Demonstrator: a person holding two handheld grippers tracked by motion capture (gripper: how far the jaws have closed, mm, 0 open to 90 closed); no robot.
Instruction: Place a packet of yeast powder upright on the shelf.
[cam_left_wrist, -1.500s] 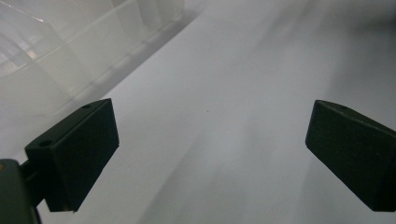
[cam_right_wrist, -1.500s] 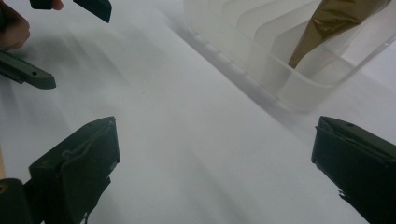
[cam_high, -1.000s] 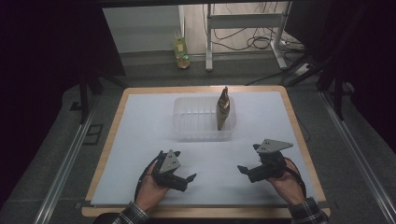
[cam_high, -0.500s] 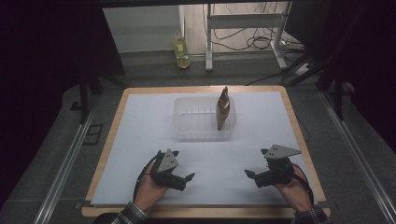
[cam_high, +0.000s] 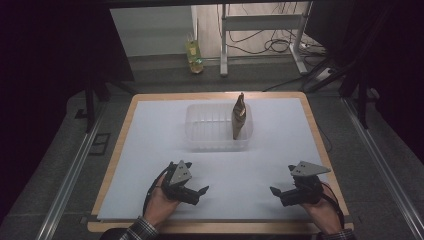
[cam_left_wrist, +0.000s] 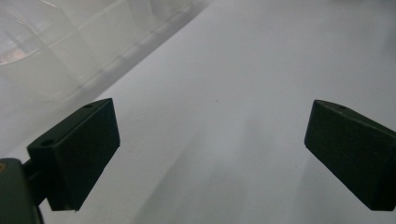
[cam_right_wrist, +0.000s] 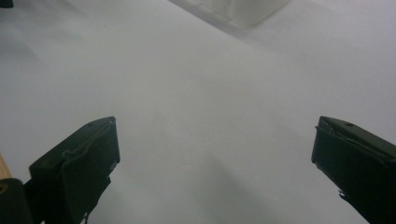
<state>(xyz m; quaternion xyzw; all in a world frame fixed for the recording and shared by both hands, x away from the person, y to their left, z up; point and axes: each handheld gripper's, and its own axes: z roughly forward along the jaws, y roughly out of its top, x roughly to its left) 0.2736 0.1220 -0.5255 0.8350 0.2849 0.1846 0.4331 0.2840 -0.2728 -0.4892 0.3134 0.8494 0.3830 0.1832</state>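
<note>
Both grippers are resting wide open and empty near the worktop's (cam_high: 150, 150) near edge: left gripper (cam_high: 199, 192), right gripper (cam_high: 276, 193). The brown pouch (cam_high: 239, 118) is standing upright in the clear plastic container (cam_high: 205, 131), well apart. Judged next move: reaching forward toward it.

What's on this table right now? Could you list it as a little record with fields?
Surface: white sheet on a wooden table
Container: clear plastic tub, mid-table, far side
In tub: brown packet, upright at its right end
Left tongs: open, holding nothing, near edge
Right tongs: open, holding nothing, near edge
Behind table: yellow-green bottle on the floor
</note>
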